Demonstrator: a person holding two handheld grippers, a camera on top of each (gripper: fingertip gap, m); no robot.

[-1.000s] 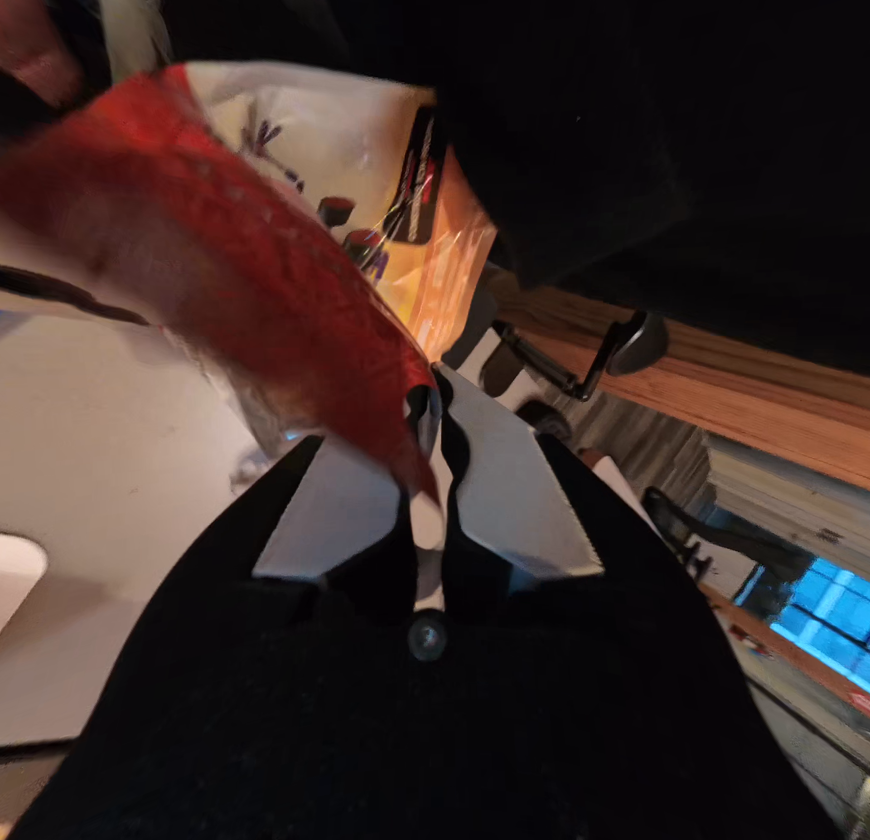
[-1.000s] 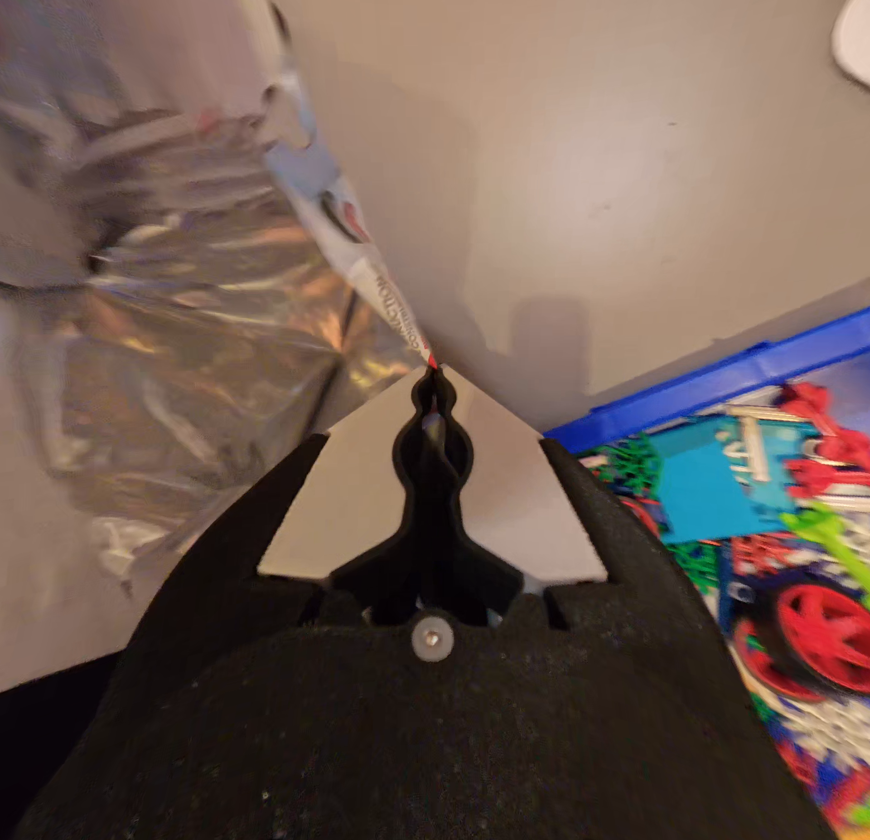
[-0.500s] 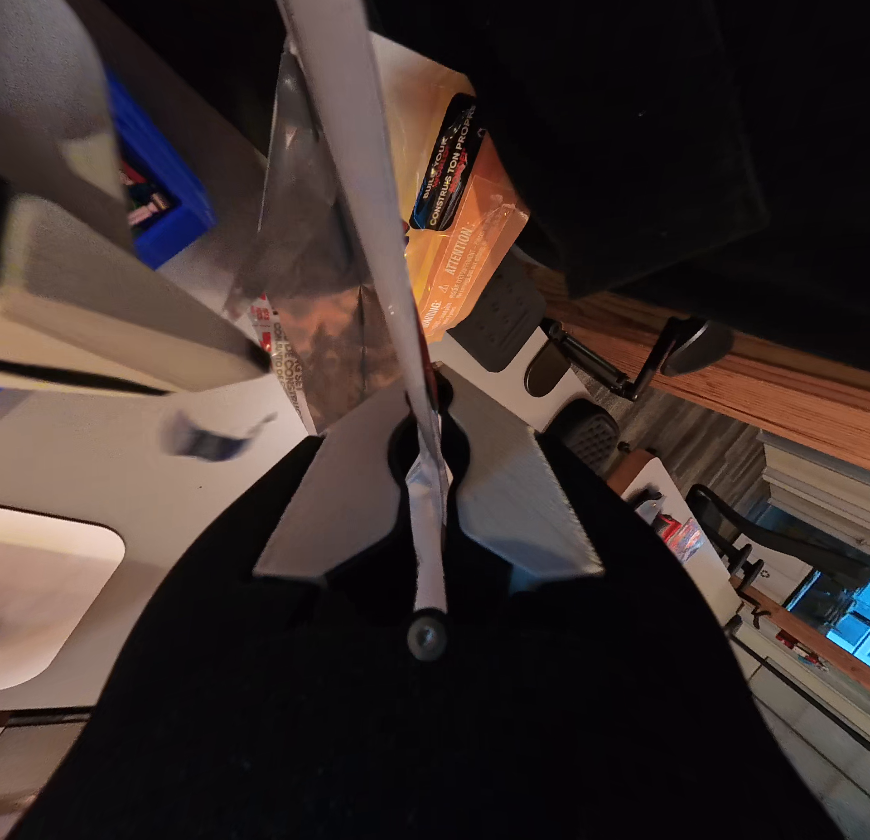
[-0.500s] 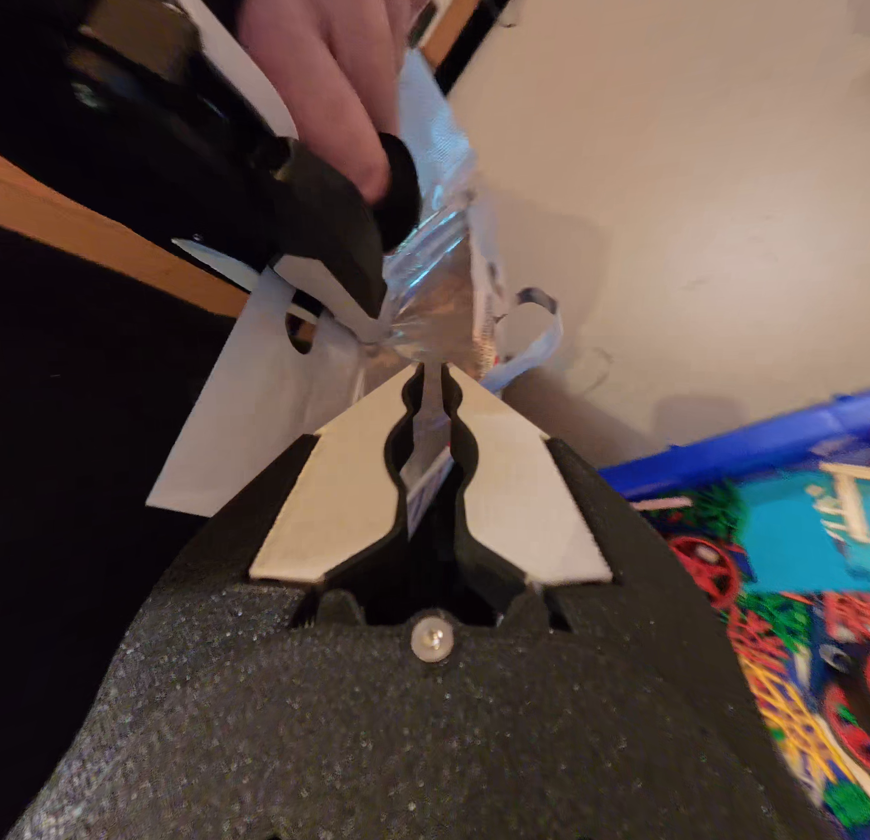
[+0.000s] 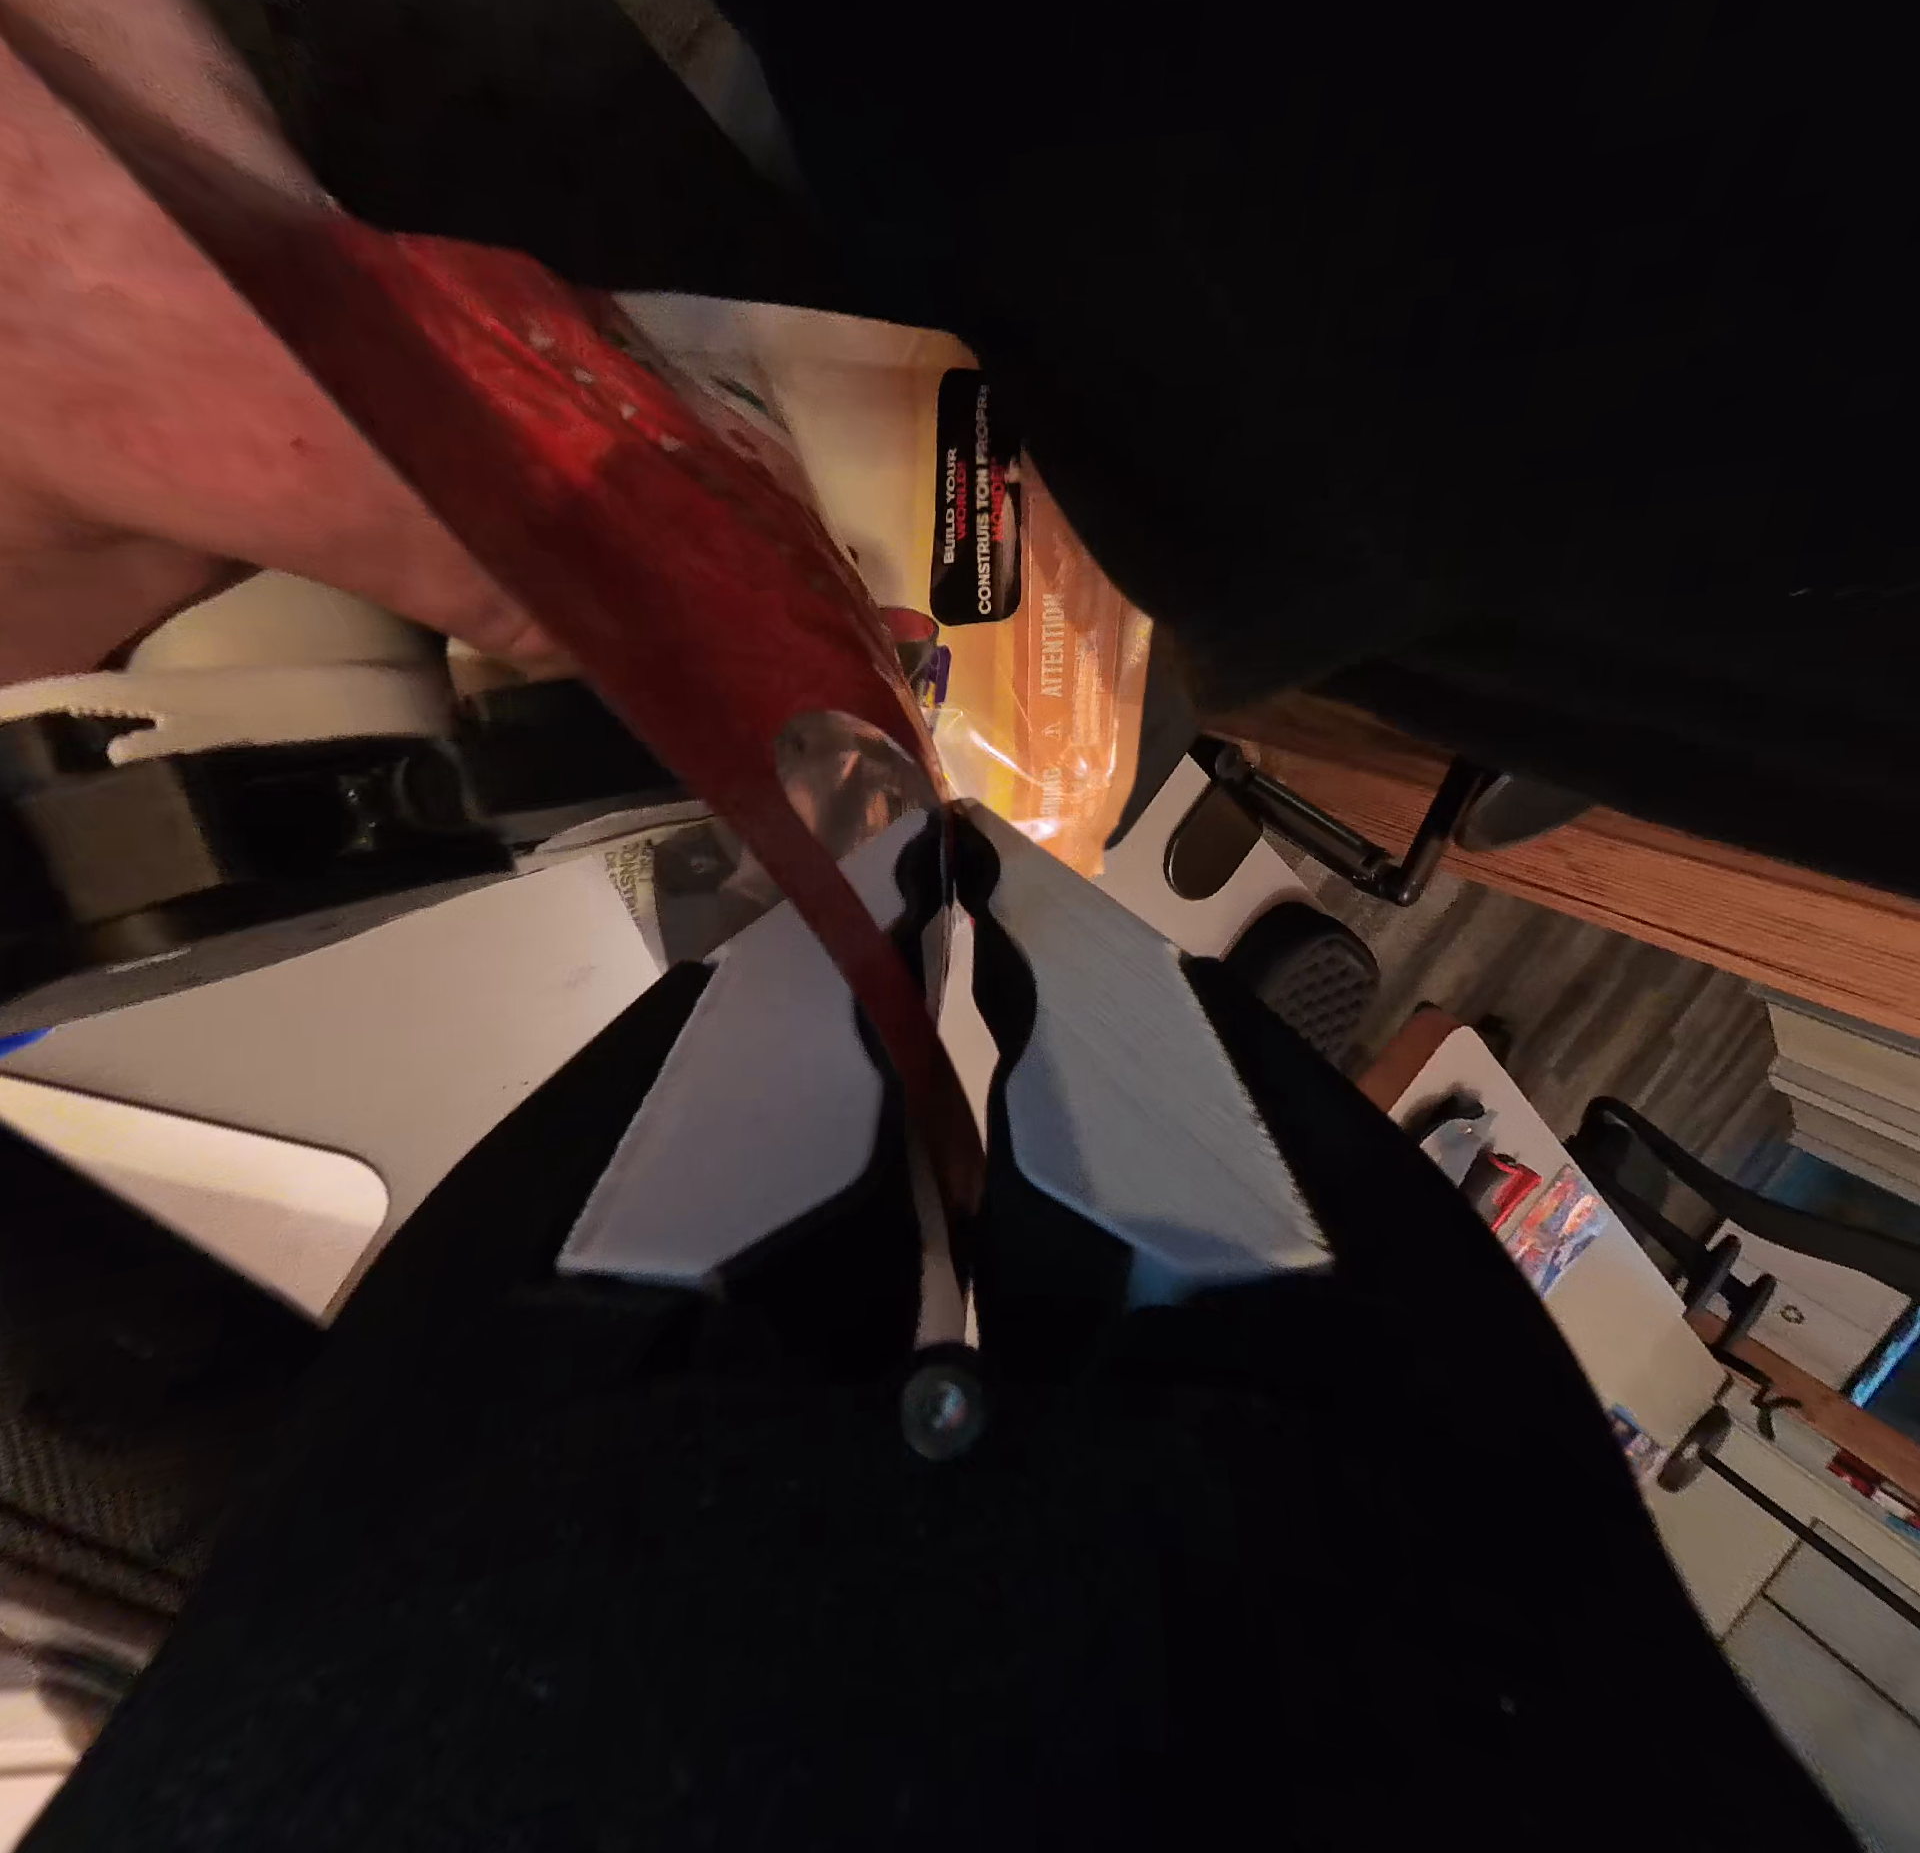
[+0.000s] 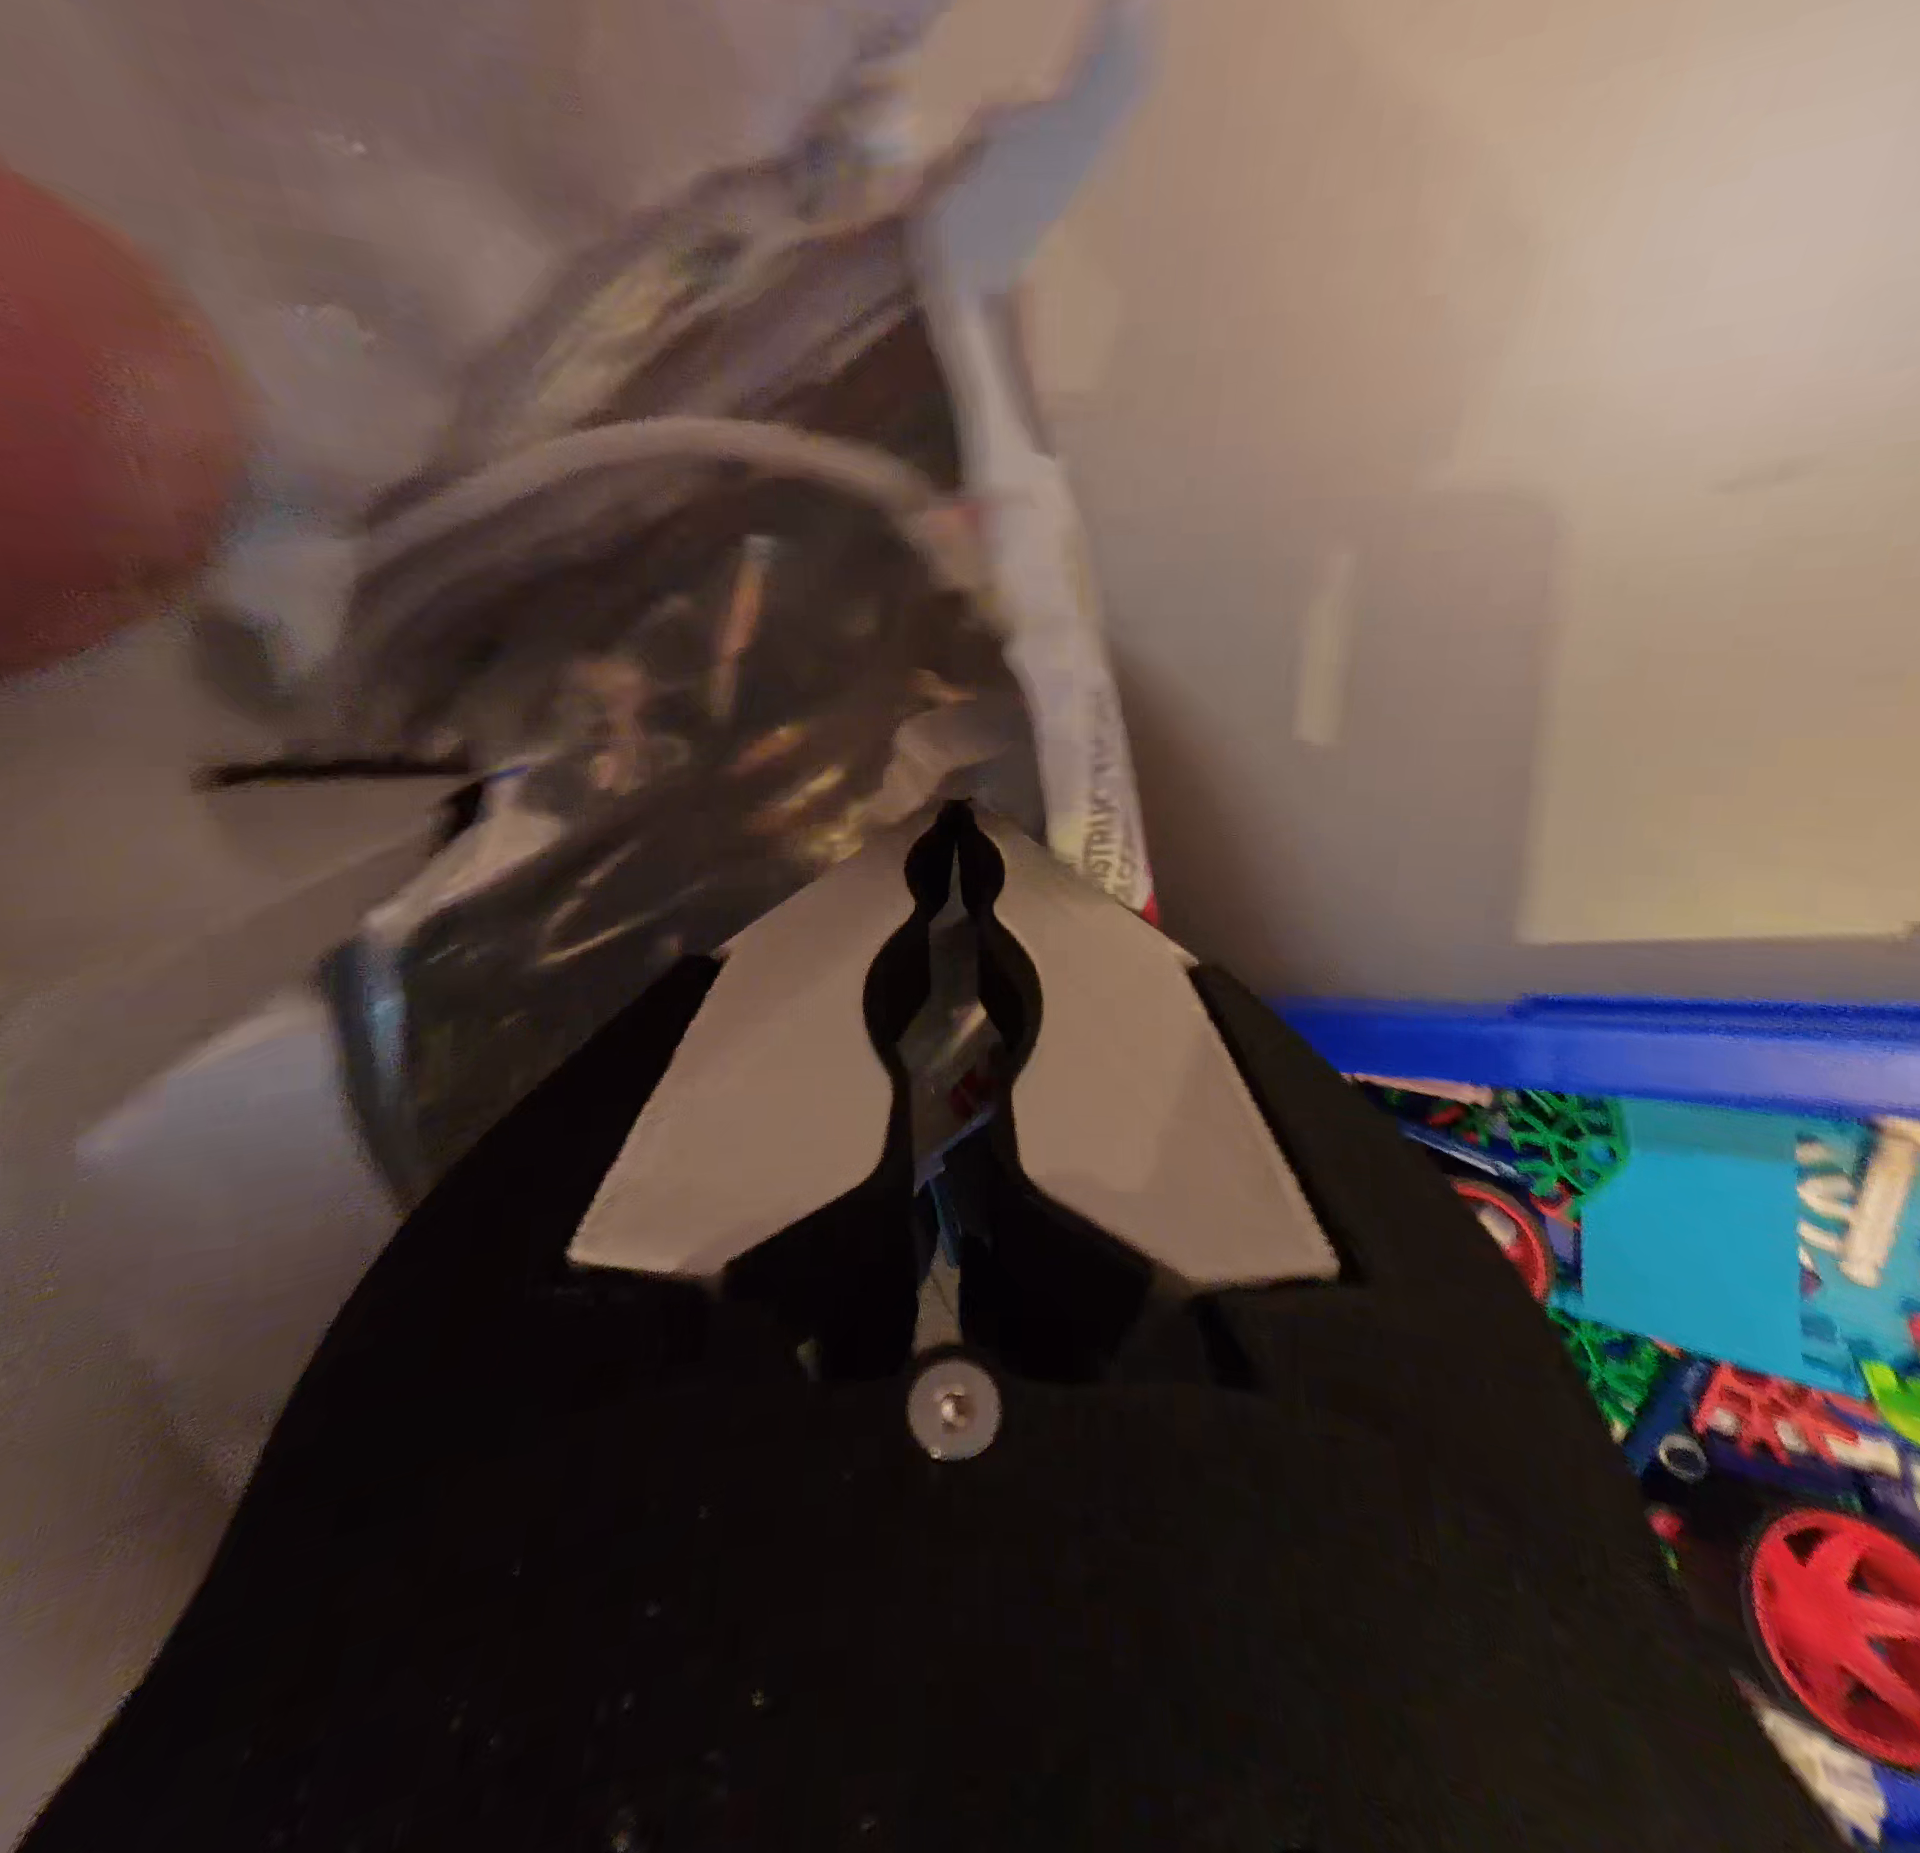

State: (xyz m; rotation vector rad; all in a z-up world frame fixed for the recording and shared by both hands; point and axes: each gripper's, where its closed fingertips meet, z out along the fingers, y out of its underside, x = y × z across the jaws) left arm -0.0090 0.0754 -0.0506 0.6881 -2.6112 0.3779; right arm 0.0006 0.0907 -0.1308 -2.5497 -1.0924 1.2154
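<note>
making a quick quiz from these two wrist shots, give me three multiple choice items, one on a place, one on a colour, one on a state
1. Where is the blue box in the right wrist view?
A. lower right, on the table
B. upper left
C. between the fingers

2. What colour is the flap running into the left gripper?
A. green
B. red
C. blue

3. How does the right gripper stand?
A. wide open
B. out of view
C. shut on the foil bag

Key: 1 A, its rim crosses the lower right corner below the pale table. 2 B, the flap is dark red where it enters the jaws. 3 C, the tips meet with bag material pinched between them.
</note>
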